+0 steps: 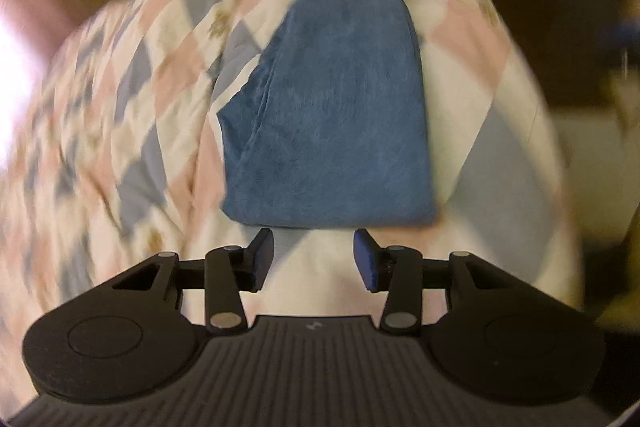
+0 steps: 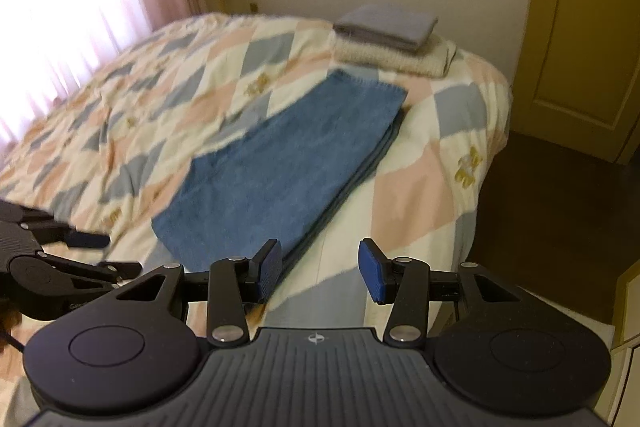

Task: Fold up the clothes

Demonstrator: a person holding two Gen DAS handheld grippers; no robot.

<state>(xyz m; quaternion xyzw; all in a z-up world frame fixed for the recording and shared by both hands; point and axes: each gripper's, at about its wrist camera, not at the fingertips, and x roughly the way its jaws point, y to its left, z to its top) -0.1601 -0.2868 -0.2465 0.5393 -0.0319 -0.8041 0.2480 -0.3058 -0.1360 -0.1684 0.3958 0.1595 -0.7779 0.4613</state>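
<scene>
A blue towel (image 1: 328, 107) lies folded into a long strip on the quilted bed; it also shows in the right wrist view (image 2: 288, 163). My left gripper (image 1: 314, 259) is open and empty, just short of the towel's near edge. My right gripper (image 2: 320, 273) is open and empty, hovering at the towel's near right corner. The left gripper (image 2: 80, 251) shows at the left edge of the right wrist view, above the bed beside the towel.
A stack of folded cloths, grey (image 2: 386, 27) on cream (image 2: 394, 57), sits at the bed's far corner. The patchwork quilt (image 2: 168, 79) covers the bed. A curtained window (image 2: 60, 7) is left; a yellow door (image 2: 576, 27) and dark floor (image 2: 540, 195) are right.
</scene>
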